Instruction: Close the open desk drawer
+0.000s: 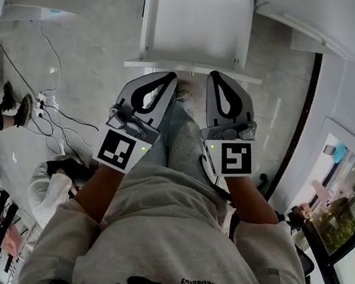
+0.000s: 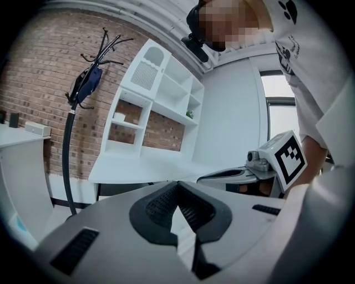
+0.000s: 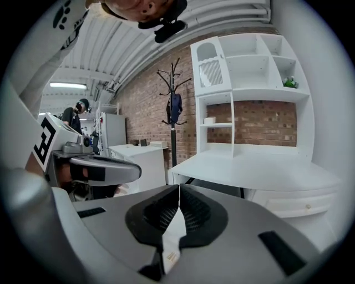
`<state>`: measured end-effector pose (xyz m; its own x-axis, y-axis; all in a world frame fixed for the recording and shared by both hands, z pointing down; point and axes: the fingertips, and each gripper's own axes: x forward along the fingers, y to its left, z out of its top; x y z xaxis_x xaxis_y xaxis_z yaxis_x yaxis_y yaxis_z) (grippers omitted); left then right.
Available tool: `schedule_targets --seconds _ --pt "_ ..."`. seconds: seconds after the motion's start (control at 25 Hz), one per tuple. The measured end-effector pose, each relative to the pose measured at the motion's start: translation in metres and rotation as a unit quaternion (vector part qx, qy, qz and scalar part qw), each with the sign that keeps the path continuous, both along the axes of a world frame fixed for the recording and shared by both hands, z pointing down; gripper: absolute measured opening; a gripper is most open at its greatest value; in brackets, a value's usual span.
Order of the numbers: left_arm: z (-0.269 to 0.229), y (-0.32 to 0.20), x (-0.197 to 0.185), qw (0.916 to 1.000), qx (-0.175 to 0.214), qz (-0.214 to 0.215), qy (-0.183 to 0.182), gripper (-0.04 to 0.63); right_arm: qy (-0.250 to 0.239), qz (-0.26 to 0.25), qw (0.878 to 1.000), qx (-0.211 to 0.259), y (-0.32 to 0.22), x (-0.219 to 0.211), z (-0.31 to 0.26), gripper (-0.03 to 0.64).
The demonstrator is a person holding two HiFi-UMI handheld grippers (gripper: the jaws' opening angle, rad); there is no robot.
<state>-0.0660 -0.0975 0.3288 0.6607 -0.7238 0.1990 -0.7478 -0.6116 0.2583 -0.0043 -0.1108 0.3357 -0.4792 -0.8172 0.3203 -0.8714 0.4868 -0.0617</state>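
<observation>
In the head view the white desk drawer (image 1: 195,25) stands pulled out toward me, its inside bare and its front panel (image 1: 191,71) nearest. My left gripper (image 1: 172,76) and right gripper (image 1: 212,76) hang side by side just short of that panel, tips pointing at it, both shut with nothing held. The left gripper view has its jaws (image 2: 177,184) closed tip to tip before the white desk (image 2: 144,166), with the right gripper (image 2: 233,175) beside it. In the right gripper view the jaws (image 3: 178,187) are closed too, facing the desk top (image 3: 249,169).
A white shelf hutch (image 3: 249,83) sits on the desk against a brick wall, with a coat stand (image 2: 72,138) to its left. Cables and a power strip (image 1: 44,108) lie on the floor at left. A glass door (image 1: 345,216) is at right. A person (image 3: 75,116) stands far back.
</observation>
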Motion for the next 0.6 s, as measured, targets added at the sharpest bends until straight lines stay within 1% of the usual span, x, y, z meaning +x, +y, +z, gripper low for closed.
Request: schedule_targets --seconds 0.36,0.6 --pt "0.047 0.0 0.007 0.9998 -0.015 0.011 -0.005 0.018 -0.006 -0.011 1.0 -0.016 0.006 -0.003 0.044 0.032" --pt "0.077 0.006 0.01 0.9991 -0.035 0.022 -0.006 0.018 -0.004 -0.021 0.999 -0.038 0.015 -0.004 0.079 0.032"
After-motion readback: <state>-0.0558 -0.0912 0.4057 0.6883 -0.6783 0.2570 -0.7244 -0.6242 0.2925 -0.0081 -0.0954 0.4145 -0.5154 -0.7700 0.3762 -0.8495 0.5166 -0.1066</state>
